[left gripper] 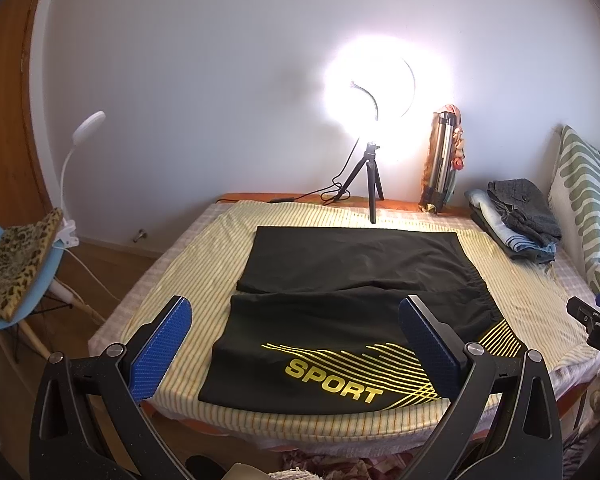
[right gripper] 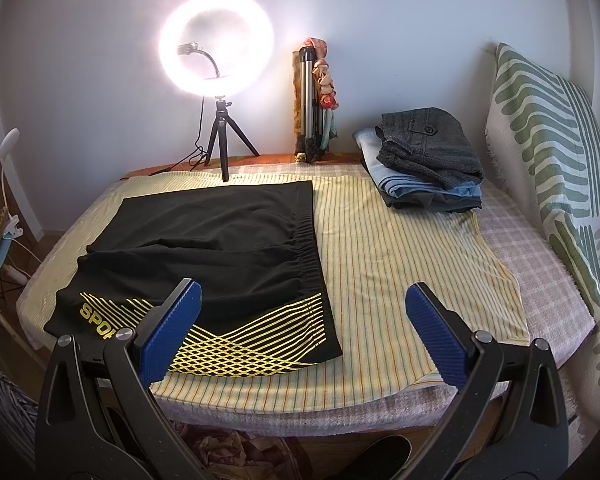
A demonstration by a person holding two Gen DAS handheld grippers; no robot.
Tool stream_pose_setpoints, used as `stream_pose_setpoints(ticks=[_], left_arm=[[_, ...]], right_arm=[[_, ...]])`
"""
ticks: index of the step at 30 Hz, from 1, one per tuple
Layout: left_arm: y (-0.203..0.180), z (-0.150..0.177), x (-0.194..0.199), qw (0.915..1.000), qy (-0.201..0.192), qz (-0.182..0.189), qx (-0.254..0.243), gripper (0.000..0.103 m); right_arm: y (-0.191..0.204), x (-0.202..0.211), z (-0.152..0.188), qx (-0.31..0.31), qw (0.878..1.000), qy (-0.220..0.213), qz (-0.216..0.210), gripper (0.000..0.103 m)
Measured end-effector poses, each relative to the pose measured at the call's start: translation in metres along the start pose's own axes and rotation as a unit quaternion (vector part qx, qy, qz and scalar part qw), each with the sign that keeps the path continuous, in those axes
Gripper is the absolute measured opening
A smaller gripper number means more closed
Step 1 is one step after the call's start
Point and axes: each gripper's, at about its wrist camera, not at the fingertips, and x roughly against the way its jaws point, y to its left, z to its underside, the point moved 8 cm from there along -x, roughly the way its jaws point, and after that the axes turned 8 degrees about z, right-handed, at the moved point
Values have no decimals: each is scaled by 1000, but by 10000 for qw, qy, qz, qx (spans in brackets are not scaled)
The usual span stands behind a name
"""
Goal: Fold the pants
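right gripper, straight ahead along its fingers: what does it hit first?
Probably the yellow striped sheet on the bed. The open right gripper frames bare sheet just right of the black shorts with yellow SPORT print, whose waistband edge lies near the left finger. Depth is unclear; a flatter path might instead reach the wall.
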Motion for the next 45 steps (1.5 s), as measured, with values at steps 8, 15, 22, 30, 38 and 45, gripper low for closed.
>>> stream_pose_setpoints(ticks=[8,15,22,30,38,45], left_arm=[[0,1,1,10000,6,1,-1,103],[-1,2,-1,10000,34,15,6,103],[-1,3,-2,10000,38,16,6,103],[-1,3,-2,10000,63,27,11,103],[0,4,-4,10000,77,13,-2,103],[13,8,-10,9998,101,116,141,103]], right_arm=[[0,1,1,5,10000,8,-17,103],[3,1,1,1,10000,20,-26,103],[2,0,2,-5,10000,34,-46,103],[3,-1,3,-2,10000,52,-47,103],[4,-2,4,-2,10000,46,-52,103],[7,-1,7,22,10000,25,-92,103]])
